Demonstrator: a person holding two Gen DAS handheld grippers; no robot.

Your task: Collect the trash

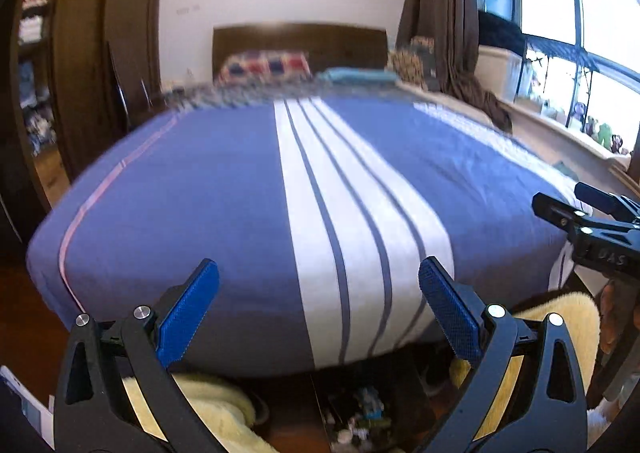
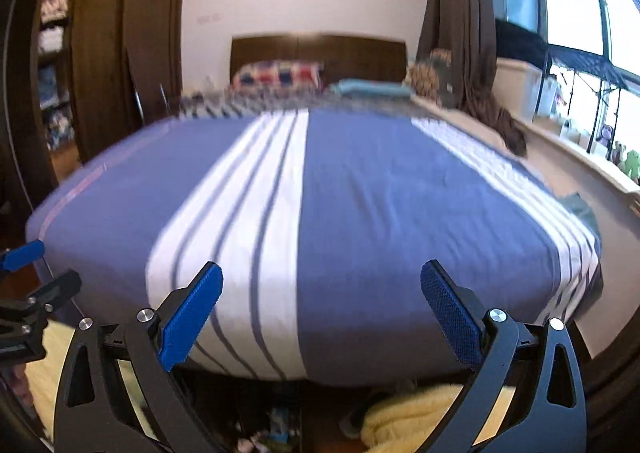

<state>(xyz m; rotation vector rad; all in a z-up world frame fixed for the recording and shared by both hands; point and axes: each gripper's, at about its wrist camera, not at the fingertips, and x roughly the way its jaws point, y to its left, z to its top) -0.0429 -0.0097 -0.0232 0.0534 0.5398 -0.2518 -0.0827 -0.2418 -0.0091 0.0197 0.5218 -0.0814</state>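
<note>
My left gripper [image 1: 318,273] is open and empty, held at the foot of a bed with a blue cover with white stripes [image 1: 224,189]. My right gripper [image 2: 322,275] is open and empty too, beside the left one, facing the same bed cover [image 2: 400,205]. The right gripper also shows at the right edge of the left wrist view [image 1: 576,201]. The left gripper shows at the left edge of the right wrist view [image 2: 24,253]. Small litter lies on the dark floor under the bed's foot [image 1: 364,413], blurred; it also shows in the right wrist view [image 2: 276,429].
Pale yellow fuzzy slippers [image 1: 216,405] [image 2: 404,417] are on the floor below the grippers. Pillows [image 1: 266,65] and a teal folded cloth [image 1: 360,75] lie at the headboard. A brown wardrobe [image 1: 100,53] stands left; a window ledge with small toys [image 1: 600,131] runs right.
</note>
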